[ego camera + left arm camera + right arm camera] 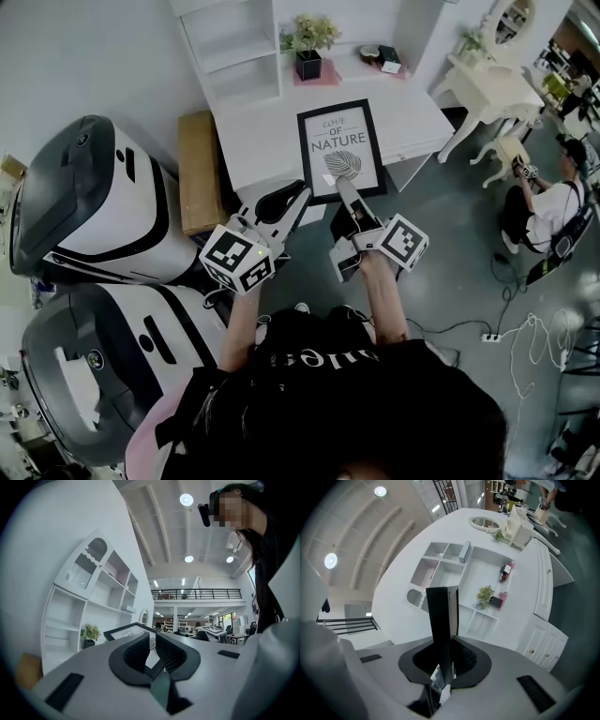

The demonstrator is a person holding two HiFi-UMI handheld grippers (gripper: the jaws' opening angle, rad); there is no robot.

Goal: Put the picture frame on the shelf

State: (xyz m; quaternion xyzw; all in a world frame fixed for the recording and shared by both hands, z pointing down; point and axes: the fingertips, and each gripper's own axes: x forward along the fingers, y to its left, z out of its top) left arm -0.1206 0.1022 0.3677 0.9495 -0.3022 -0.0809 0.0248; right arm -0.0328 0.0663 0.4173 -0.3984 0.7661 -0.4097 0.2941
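Note:
The black picture frame (340, 150), printed with a leaf and lettering, hangs over the white cabinet top (412, 112) below the white shelf unit (234, 47). My right gripper (343, 185) is shut on its lower edge; in the right gripper view the frame (440, 620) stands edge-on between the pads of that gripper (447, 656), with the shelf unit (454, 573) beyond. My left gripper (302, 195) is at the frame's lower left corner. In the left gripper view that corner (153, 663) sits pinched low between the nearly closed jaws of the left gripper (151, 644).
A potted plant (309, 42) and small items stand on the shelf's lower level. Two large white machines (84, 197) and a wooden box (199, 169) fill the left. A white dressing table (487, 89), a seated person (553, 206) and floor cables (525, 328) are on the right.

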